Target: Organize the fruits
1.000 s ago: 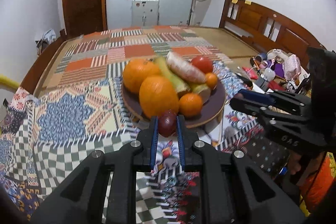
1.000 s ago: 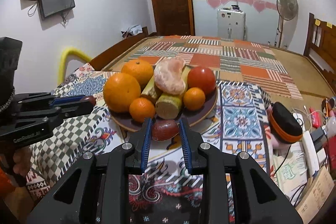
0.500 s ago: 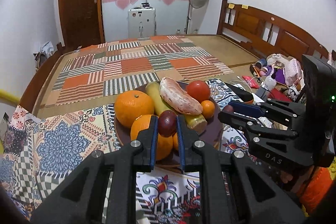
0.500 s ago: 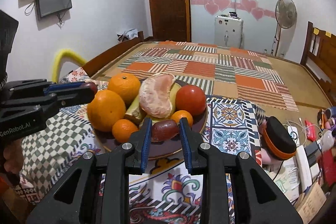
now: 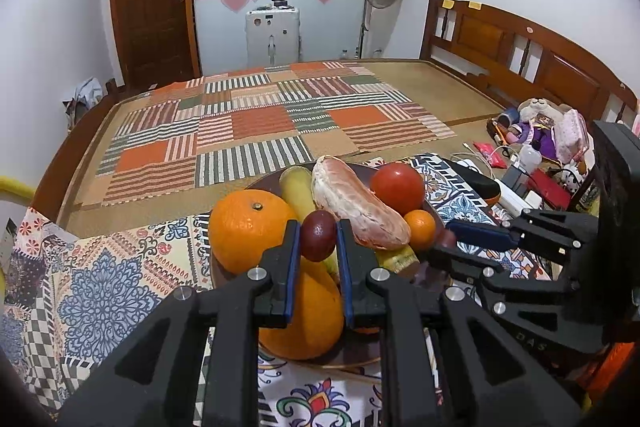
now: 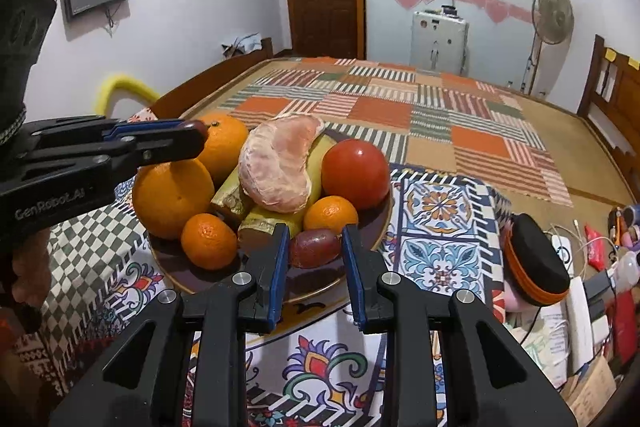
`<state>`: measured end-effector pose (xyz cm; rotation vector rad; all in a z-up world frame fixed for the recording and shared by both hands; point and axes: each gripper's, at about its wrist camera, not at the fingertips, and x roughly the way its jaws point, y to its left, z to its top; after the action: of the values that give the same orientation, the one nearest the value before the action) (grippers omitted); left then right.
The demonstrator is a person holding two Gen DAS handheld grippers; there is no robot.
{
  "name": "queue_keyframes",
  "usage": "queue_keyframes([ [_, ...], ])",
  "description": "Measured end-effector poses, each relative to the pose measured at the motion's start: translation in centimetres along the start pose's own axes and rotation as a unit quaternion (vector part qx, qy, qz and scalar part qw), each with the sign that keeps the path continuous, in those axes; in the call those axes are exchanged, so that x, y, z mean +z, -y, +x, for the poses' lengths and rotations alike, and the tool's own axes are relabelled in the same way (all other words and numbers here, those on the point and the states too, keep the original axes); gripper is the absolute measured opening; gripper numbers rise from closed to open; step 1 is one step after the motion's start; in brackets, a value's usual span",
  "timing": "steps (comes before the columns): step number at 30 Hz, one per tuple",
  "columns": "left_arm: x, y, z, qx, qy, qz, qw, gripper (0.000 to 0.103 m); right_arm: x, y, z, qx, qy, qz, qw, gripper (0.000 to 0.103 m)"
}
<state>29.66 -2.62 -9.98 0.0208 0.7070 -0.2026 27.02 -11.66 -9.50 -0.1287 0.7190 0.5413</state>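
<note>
My left gripper (image 5: 318,239) is shut on a dark red grape (image 5: 318,235) and holds it above the fruit plate (image 5: 360,351). The plate holds two big oranges (image 5: 248,227), small tangerines (image 5: 419,229), a peeled pomelo wedge (image 5: 358,207), a tomato (image 5: 397,187) and yellow-green stalks. In the right wrist view my right gripper (image 6: 314,247) stands with its jaws slightly apart around a second dark red grape (image 6: 314,247) that lies on the plate's (image 6: 360,259) front rim. The left gripper (image 6: 160,143) shows there over the oranges.
The plate sits on a patterned cloth (image 6: 440,227) at the bed's edge. A black and orange case (image 6: 534,263), cables and small clutter (image 5: 536,155) lie to the right. A patchwork mat (image 5: 260,123) and wooden headboard (image 5: 520,51) lie beyond.
Both grippers moved forward over the plate. The left one carried its grape above the oranges. The right one's jaws have parted a little and its grape now rests on the plate.
</note>
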Motion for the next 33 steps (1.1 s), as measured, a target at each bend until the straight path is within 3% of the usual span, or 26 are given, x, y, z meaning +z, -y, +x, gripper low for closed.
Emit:
queue_keyframes([
  [3, -0.1, 0.1, 0.5, 0.004, -0.002, 0.003, 1.0, 0.017, 0.0, -0.1, 0.0, -0.003, -0.005, 0.001, 1.0, 0.025],
  [8, -0.3, 0.3, 0.8, 0.007, -0.004, 0.007, 0.9999, 0.019, 0.1, 0.3, -0.3, -0.006, 0.003, 0.012, 1.0, 0.042],
  [13, -0.2, 0.3, 0.8, 0.005, -0.005, 0.001, 1.0, 0.026, 0.3, 0.3, -1.1, -0.004, 0.017, 0.018, 1.0, 0.042],
  [18, -0.2, 0.1, -1.1, 0.012, 0.01, -0.004, 0.9999, 0.027, 0.9, 0.2, -3.2, -0.007, 0.043, 0.024, 0.999, 0.042],
  [25, -0.2, 0.4, -8.9, 0.024, 0.079, -0.011, 0.9965, 0.027, 1.9, -1.5, -9.0, -0.019, 0.1, 0.021, 0.995, 0.042],
  [33, -1.6, 2.1, -20.2, 0.025, 0.177, -0.017, 0.9838, 0.027, 1.7, -5.7, -17.8, -0.029, 0.193, 0.006, 0.981, 0.042],
])
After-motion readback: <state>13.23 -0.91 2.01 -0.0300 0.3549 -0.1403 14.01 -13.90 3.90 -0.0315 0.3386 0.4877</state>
